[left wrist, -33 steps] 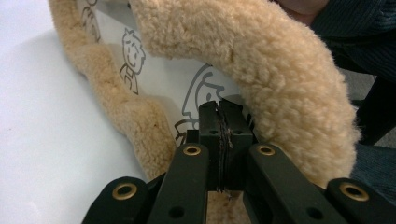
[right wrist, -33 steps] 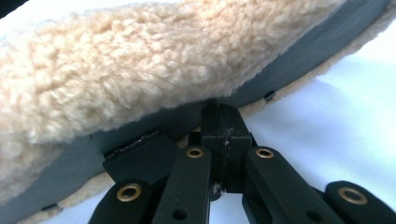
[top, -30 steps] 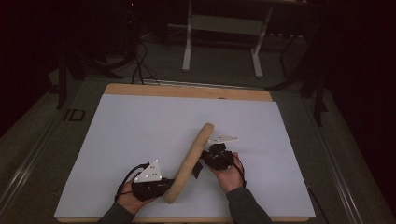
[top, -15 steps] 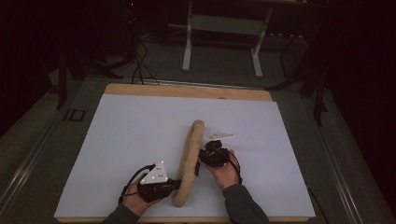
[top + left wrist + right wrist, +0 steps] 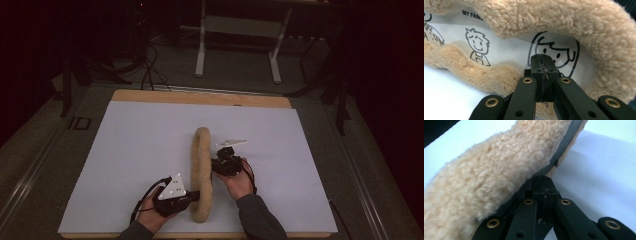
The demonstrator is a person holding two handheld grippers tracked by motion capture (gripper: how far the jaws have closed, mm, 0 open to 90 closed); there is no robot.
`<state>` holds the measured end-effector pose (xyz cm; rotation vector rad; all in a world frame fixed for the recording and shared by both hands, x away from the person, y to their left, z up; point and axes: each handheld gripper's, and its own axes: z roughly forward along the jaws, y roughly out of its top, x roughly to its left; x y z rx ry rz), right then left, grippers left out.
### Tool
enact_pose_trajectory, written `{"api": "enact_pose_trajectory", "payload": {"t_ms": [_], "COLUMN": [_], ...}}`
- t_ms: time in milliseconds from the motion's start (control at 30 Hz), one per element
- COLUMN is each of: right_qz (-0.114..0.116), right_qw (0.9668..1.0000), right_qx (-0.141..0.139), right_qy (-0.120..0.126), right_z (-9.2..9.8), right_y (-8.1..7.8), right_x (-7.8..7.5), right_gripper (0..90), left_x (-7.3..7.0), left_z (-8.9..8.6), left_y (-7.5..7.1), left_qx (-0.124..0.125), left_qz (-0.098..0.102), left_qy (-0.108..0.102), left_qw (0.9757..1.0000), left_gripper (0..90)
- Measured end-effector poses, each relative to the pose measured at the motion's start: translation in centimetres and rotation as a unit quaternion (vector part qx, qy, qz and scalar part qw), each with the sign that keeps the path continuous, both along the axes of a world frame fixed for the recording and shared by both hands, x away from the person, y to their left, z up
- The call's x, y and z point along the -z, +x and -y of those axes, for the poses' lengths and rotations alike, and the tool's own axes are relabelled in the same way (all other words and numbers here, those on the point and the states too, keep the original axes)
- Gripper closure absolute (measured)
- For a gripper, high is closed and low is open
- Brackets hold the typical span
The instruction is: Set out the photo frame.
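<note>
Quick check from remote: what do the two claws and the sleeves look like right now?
Both claws are black. The left claw carries a white three-cornered plate with dots and trails a black cable; the right claw has a similar pale plate. Up close, black jaw links show brass-coloured rivets. Sleeves are dark grey.

Black capitals reading "MY FAM", cut off by the fleece edge, stand on the white lining [image 5: 506, 50] inside the fleece cover [image 5: 564, 22] in the left gripper view. At the far left edge of that lining a few more black letters show, too cropped to read. Line drawings of two cartoon faces sit below the words. In the high view, "ID" is marked on the grey floor mat [image 5: 80, 123] left of the worktop [image 5: 150, 145].
</note>
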<state>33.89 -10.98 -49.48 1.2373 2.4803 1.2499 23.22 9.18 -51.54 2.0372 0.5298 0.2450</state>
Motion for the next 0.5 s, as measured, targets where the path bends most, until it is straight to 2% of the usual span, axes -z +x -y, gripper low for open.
{"api": "enact_pose_trajectory", "payload": {"t_ms": [267, 500], "right_qz": [-0.002, 0.008], "right_qw": [0.9998, 0.9997], "right_qx": [-0.018, -0.014], "right_qy": [0.008, 0.018], "right_z": [0.4, 1.6], "right_y": [-0.2, -1.2], "right_x": [-0.3, -1.3], "right_gripper": [90.0, 90.0], "left_x": [0.0, 0.0], "left_z": [0.4, 0.4], "left_y": [-0.1, -0.3], "left_qx": [-0.002, 0.003], "left_qz": [0.003, 0.002], "left_qy": [0.003, 0.006], "left_qw": [1.0000, 1.0000], "left_gripper": [90.0, 89.9]}}
